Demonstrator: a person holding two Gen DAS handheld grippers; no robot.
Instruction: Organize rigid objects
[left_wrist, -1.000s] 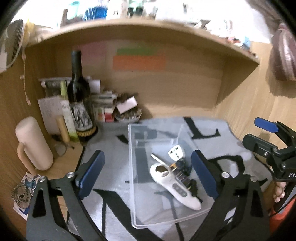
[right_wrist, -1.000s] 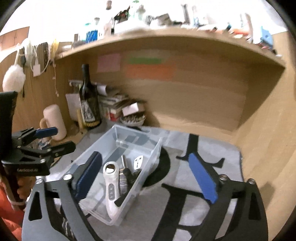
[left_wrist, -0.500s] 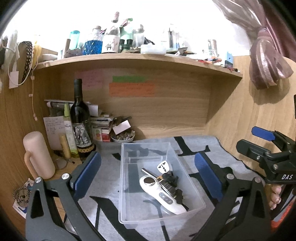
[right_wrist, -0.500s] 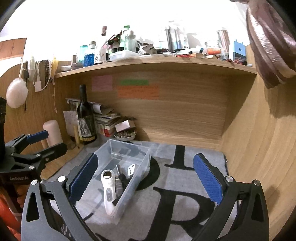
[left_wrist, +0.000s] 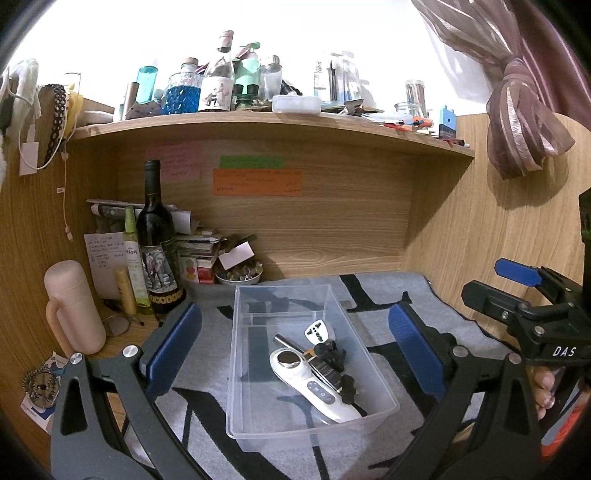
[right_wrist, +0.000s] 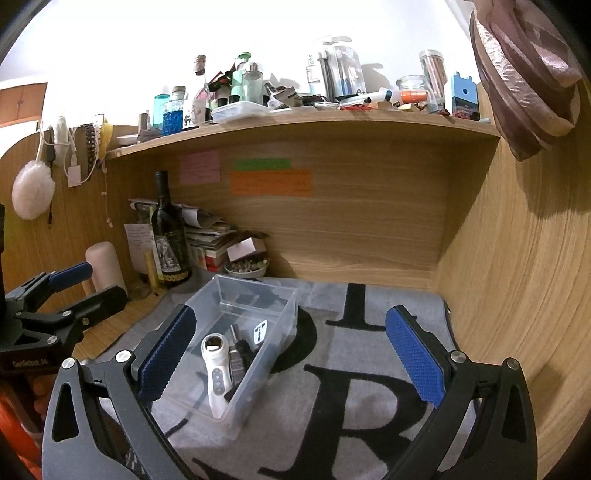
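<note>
We judged sorting done: clear bin (left_wrist: 258, 369) at frame centre on grey mat (left_wrist: 388, 306), holding white handheld device (left_wrist: 314, 384), travel adapter (left_wrist: 317, 328), dark tools. Left gripper (left_wrist: 295, 354) spread wide, empty, hovering above bin. Right gripper (right_wrist: 291, 354) likewise spread, empty. Right view alone showed mat lettering, bare lower right.

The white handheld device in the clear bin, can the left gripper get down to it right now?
Probably yes. The left gripper is open and empty, the clear bin has no lid, and the white handheld device lies on top of the other items, nothing covering it.
</note>
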